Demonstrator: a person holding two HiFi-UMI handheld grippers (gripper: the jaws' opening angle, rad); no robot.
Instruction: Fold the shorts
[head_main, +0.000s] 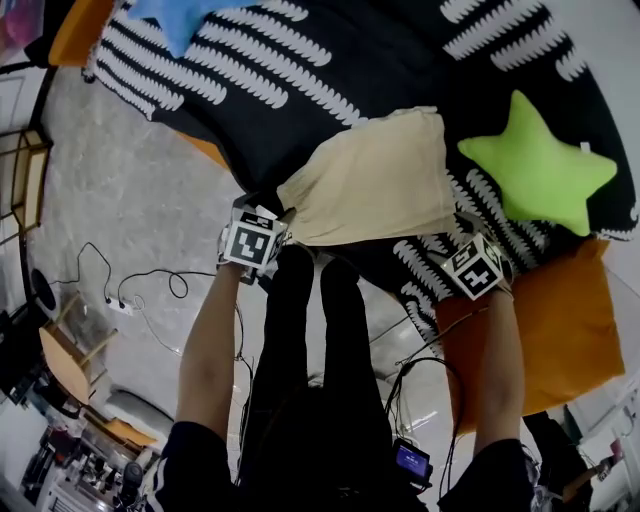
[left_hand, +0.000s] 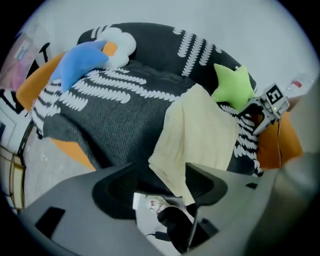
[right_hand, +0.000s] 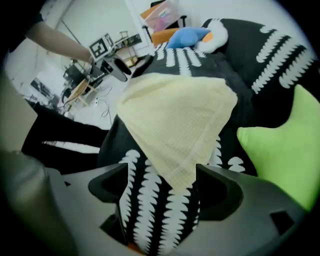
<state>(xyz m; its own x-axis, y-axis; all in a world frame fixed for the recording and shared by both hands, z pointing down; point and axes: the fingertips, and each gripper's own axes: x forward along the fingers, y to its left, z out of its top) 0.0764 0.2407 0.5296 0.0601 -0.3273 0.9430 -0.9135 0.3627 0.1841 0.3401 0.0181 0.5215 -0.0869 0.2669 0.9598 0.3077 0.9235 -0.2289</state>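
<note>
The pale yellow shorts lie folded into a rough rectangle on a black blanket with white leaf stripes. My left gripper hangs over the shorts' near left corner, jaws apart. In the left gripper view that corner shows between the open jaws of the left gripper, not pinched. My right gripper is at the near right corner. In the right gripper view the shorts' pointed corner sits between the wide jaws of the right gripper, untouched by the pads.
A lime green star cushion lies right of the shorts. A blue plush rests at the far left of the blanket. An orange cushion sits near right. Cables trail over the grey floor; the person's dark legs stand between the arms.
</note>
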